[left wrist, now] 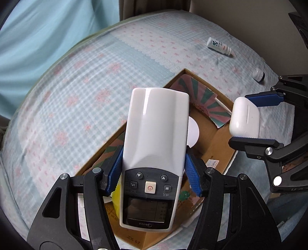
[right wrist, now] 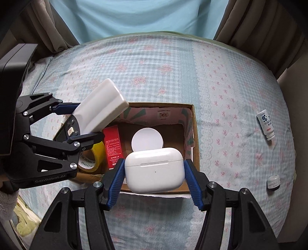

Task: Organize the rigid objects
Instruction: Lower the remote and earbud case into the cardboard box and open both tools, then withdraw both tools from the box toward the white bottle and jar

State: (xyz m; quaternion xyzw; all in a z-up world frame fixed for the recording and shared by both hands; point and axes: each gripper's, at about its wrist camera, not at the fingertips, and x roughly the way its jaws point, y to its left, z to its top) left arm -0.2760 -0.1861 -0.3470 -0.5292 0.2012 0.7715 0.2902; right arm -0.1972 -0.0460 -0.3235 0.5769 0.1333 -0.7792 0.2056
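- The left gripper is clamped on a white remote control. Both blue pads press against the sides of its body, just above the black button panel.
- The remote control is held above the open cardboard box. In the right wrist view it tilts over the box's left edge, with its plain white end highest.
- The right gripper is clamped on a white earbud case. One blue pad bears on each short side of the case, lid seam facing the camera.
- The earbud case hangs over the near part of the box, in front of a white round disc that lies inside the box.
- Inside the box, at its left end, a red carton stands upright. A roll of yellow tape lies just beside it, partly hidden by the left gripper.
- The box rests on a bed cover of pale blue check with pink bows.
- A small white bottle lies on its side on the cover, well apart from the box on the right.
- A small jar with a white lid stands on the cover, nearer the camera than the bottle and also well apart from the box.
- A person in a light blue garment is at the far edge of the bed.
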